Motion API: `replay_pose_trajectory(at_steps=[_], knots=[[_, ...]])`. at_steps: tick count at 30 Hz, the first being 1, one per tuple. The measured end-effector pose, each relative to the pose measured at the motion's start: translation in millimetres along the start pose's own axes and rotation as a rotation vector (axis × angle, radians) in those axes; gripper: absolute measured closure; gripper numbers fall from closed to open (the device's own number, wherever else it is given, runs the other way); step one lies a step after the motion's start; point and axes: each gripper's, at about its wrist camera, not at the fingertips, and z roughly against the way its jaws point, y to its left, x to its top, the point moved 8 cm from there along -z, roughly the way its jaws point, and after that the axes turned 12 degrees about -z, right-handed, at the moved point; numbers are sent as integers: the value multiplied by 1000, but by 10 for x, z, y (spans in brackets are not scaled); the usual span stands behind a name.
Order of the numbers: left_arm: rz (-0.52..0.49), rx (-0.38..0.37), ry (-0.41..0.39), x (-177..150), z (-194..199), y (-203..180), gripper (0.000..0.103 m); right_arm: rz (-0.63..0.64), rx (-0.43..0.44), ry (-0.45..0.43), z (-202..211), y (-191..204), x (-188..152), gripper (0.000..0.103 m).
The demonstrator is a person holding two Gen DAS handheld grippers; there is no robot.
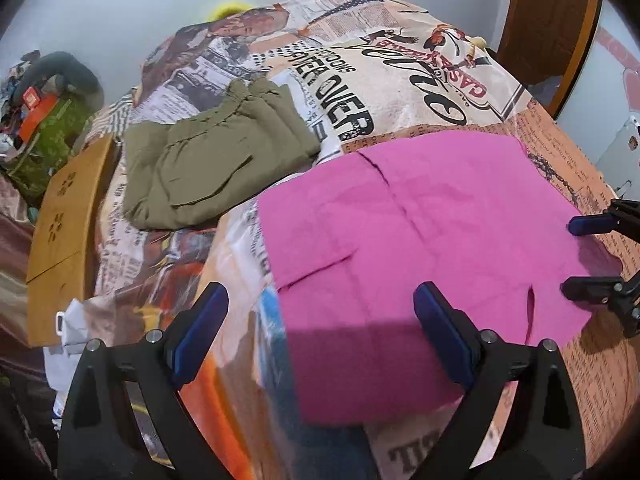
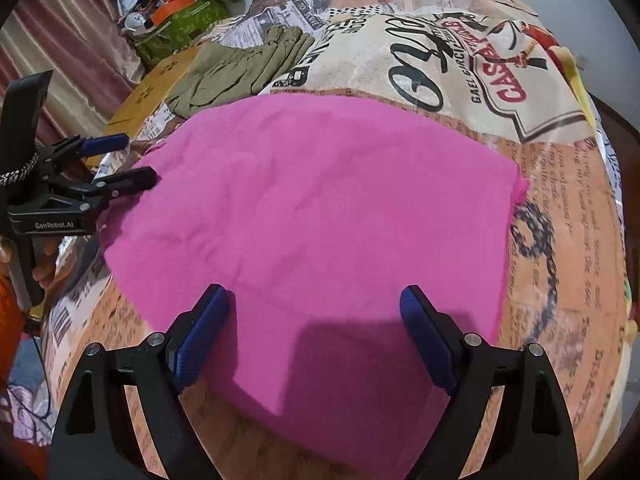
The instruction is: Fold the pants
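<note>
Pink pants point(image 1: 420, 240) lie flat and folded into a rough rectangle on the printed bedspread point(image 1: 400, 92); they also show in the right wrist view point(image 2: 312, 216). My left gripper point(image 1: 320, 304) is open and empty, above the pants' near left edge. It also shows in the right wrist view point(image 2: 134, 160) at the pants' left edge. My right gripper point(image 2: 314, 304) is open and empty over the pants' near edge. It shows in the left wrist view point(image 1: 572, 256) at the pants' right side.
Folded olive-green pants point(image 1: 208, 164) lie further back on the bed, also in the right wrist view point(image 2: 240, 72). A cardboard piece point(image 1: 64, 232) lies at the bed's left edge. Clutter point(image 2: 172, 4) is piled at the back left. A wooden door point(image 1: 548, 16) stands at the back right.
</note>
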Motion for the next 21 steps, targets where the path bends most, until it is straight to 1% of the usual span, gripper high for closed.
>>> replay_pose_trajectory(at_steps=[4,7,10,11,14,16,19,21], knots=[[25,9,-3,-67,120,37,8,-10,-12,-13,77,6,-59,17],[60,18,-5,-120,226,80,8,-25,2,-49,186,53,-64,17],[125,-9,3,-197,311,122,8,-31,14,-97,294,123,-26,17],[159,-36,10,-230,325,132,8,-30,17,-114,323,150,-6,17],[279,-150,13,-325,350,154,8,-18,20,-149,341,223,58,17],[350,-211,19,-383,351,153,8,-23,19,-149,294,243,92,17],[399,-284,44,-426,335,100,8,-38,7,-137,172,215,116,17],[437,-362,62,-446,312,28,8,-42,-9,-121,83,191,99,17]])
